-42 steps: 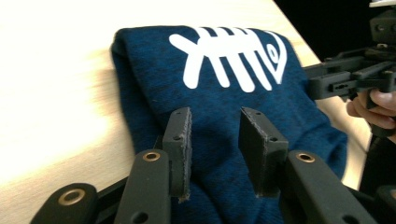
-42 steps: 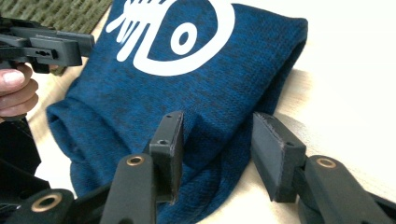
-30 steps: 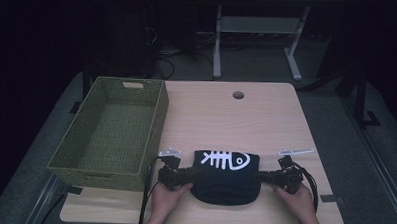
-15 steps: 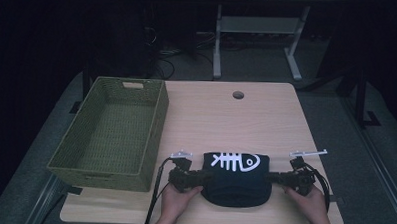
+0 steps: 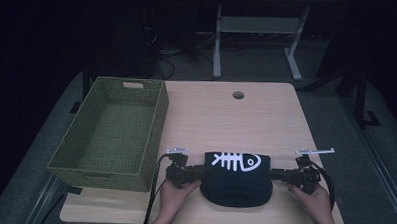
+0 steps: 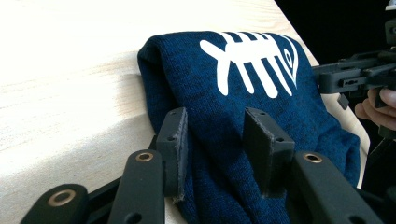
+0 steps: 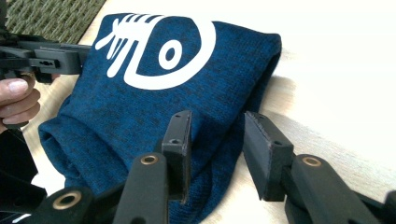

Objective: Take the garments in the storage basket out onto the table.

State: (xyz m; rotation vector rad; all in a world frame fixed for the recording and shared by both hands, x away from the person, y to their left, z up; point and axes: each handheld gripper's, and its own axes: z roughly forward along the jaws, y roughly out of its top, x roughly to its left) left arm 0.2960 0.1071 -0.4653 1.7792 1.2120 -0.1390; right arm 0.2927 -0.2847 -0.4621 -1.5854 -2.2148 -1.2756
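A folded dark blue knit garment [image 5: 236,181] with a white fish-skeleton print lies near the table's front edge. My left gripper [image 5: 200,172] reaches in from its left side. In the left gripper view the left gripper [image 6: 217,151] is open, and its jaws straddle the garment [image 6: 261,102] at its edge. My right gripper [image 5: 274,173] comes in from the garment's right side. In the right gripper view the right gripper [image 7: 218,149] is open too, with a fold of the garment [image 7: 154,98] between the jaws. A hand holds each gripper at the front edge.
An empty green woven basket [image 5: 156,110] stands on the left part of the light wooden table [image 5: 221,123], close to my left gripper. A cable hole [image 5: 238,95] sits at the table's back centre. A desk frame [image 5: 259,39] stands behind on the dark floor.
Over the last second both grippers and the garment shifted a little to the right and toward the front edge. Since half a second ago they have hardly moved.
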